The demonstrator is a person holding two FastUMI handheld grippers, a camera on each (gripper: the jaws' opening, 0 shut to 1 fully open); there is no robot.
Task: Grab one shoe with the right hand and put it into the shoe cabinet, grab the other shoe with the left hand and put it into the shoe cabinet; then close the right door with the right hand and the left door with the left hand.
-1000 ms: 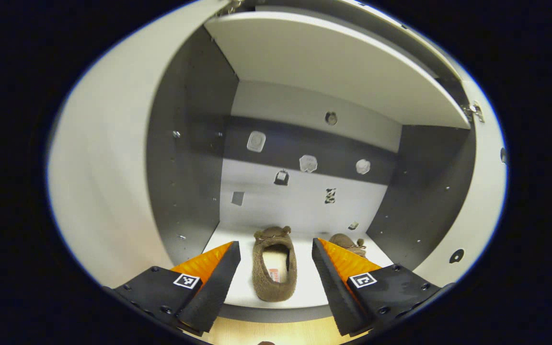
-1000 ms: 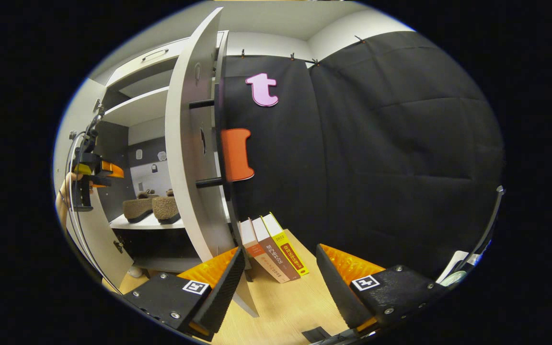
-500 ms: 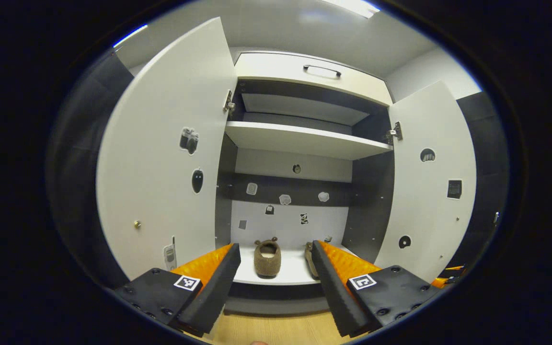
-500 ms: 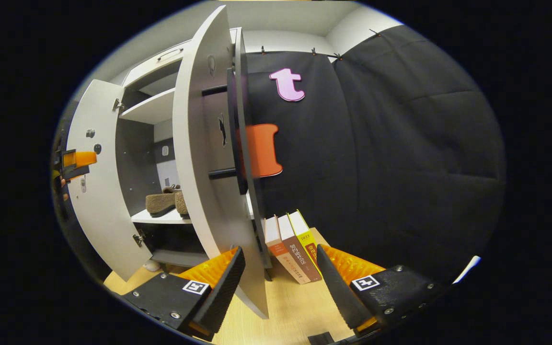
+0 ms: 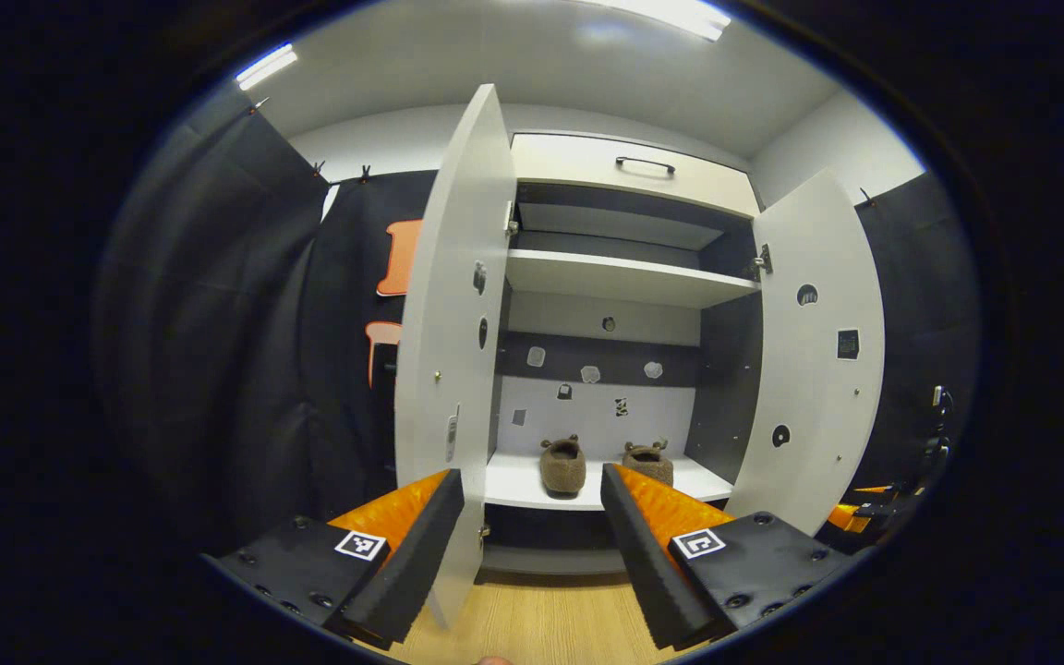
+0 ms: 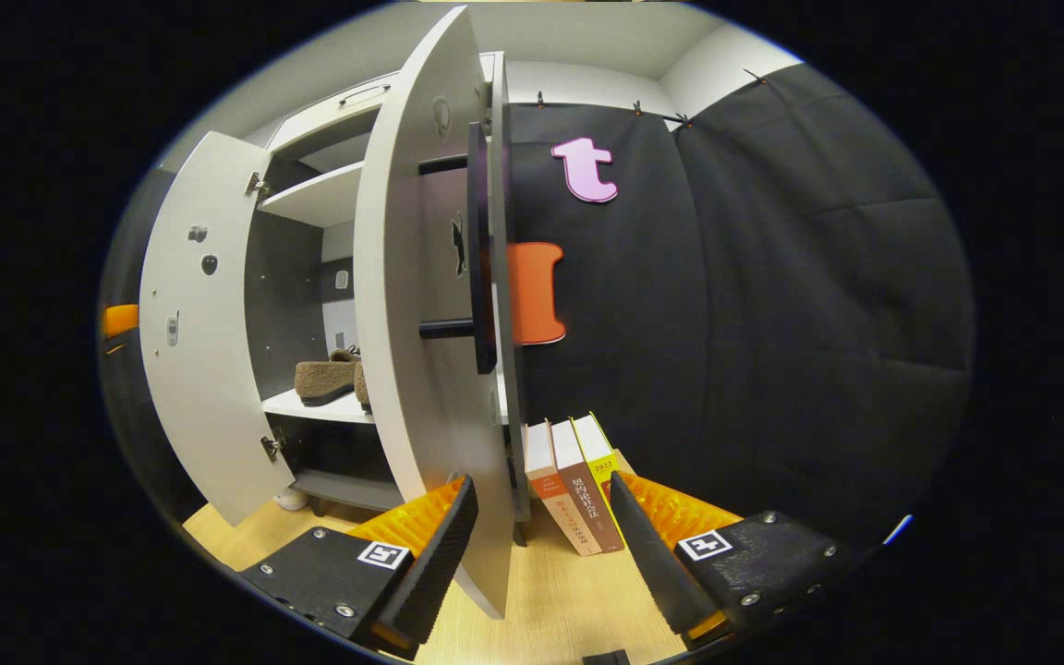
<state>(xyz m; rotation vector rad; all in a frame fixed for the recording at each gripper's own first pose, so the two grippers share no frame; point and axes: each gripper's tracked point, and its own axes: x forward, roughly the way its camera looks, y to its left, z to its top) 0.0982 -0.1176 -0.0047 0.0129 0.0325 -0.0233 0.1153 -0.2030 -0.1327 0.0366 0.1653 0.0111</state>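
Shoe cabinet (image 5: 629,277) stands with both doors wide; right door (image 6: 421,305) edge sits between the right gripper (image 6: 541,531) fingers, spread and empty, and could slip free. Both shoes (image 5: 562,465) rest inside, toes clear. Left gripper (image 5: 532,522) gapes, empty.

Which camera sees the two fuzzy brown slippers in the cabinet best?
The left gripper view: both slippers sit side by side on the shelf, seen straight on. The right gripper view catches them sideways, one partly hidden behind the right door.
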